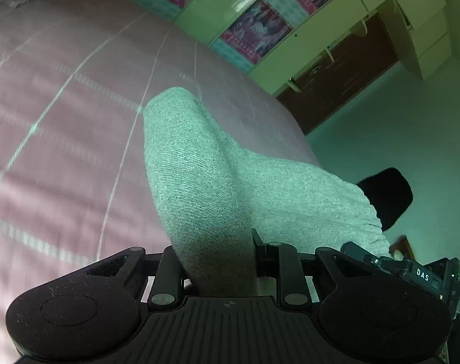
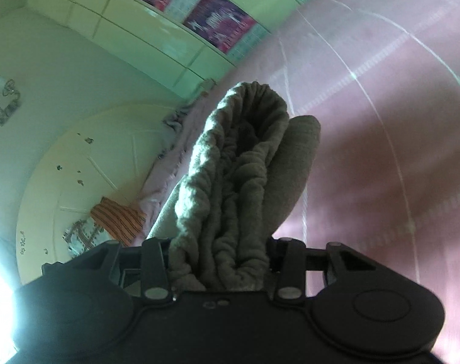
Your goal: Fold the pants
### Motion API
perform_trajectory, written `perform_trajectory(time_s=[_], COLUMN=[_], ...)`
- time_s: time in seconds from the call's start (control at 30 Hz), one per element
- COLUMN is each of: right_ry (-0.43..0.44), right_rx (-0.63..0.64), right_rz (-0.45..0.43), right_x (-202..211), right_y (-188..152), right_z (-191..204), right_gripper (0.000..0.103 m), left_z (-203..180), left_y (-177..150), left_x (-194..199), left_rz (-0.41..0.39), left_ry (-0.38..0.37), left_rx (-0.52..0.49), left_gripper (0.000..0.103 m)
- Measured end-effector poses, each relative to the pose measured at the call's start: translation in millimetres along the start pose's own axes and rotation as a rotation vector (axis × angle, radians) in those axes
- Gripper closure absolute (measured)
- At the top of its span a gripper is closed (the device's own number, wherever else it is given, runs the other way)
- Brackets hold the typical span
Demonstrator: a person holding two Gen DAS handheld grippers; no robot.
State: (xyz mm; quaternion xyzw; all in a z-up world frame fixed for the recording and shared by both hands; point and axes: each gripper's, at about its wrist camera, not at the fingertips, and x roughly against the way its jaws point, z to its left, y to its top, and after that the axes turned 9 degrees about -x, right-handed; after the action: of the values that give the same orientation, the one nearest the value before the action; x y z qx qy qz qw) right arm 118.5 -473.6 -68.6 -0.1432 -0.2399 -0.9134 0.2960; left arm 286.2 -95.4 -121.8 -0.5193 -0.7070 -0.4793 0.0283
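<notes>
The grey knit pants (image 1: 205,176) bulge up between the jaws of my left gripper (image 1: 220,261), which is shut on the fabric and holds it above the pink bed cover (image 1: 63,121). In the right wrist view my right gripper (image 2: 220,267) is shut on the gathered, ribbed waistband end of the same pants (image 2: 230,182), bunched in thick folds and also lifted off the pink bed cover (image 2: 381,151). The fingertips of both grippers are hidden by cloth. The other gripper (image 1: 412,270) shows at the lower right edge of the left wrist view.
Pale green cupboards with pink posters (image 1: 260,30) stand behind the bed. A dark object (image 1: 387,194) shows past the bed edge on the right. An orange striped cloth (image 2: 117,218) and rumpled bedding (image 2: 175,139) lie to the left in the right wrist view.
</notes>
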Motion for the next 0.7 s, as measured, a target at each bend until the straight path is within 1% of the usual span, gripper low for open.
perform_trajectory(time_s=[0.13, 0.23, 0.3, 0.4, 0.47, 0.6, 0.67, 0.7], right_ry=[0.013, 0.010, -0.001, -0.029, -0.046, -0.115, -0.159, -0.200], right_rx=[0.036, 0.037, 0.035, 0.041, 0.038, 0.036, 0.000, -0.009], right_rz=[-0.032, -0.039, -0.037, -0.035, -0.032, -0.018, 0.010, 0.020], right_x=[-17, -31, -44, -70, -84, -106, -113, -115], right_y=[33, 58, 72, 86, 86, 87, 83, 79], right_z=[11, 7, 5, -3, -8, -30, -55, -66], right_gripper=[0.061, 0.061, 0.061, 0.061, 0.061, 0.060, 0.057, 0.054], left_z=[-6, -14, -14, -13, -9, 1, 8, 9], left_y=[41, 62, 70, 73, 72, 58, 43, 33], left_x=[-21, -30, -41, -61, -74, -106, -121, -126], left_rz=[-0.020, -0.014, -0.014, -0.009, 0.012, 0.092, 0.155, 0.179], left_ry=[0.046, 0.084, 0.113, 0.160, 0.185, 0.252, 0.296, 0.324], left_rx=[-0.052, -0.081, -0.098, -0.120, -0.130, -0.176, -0.197, -0.216], left_gripper=[0.079, 0.079, 0.079, 0.079, 0.079, 0.077, 0.073, 0.066])
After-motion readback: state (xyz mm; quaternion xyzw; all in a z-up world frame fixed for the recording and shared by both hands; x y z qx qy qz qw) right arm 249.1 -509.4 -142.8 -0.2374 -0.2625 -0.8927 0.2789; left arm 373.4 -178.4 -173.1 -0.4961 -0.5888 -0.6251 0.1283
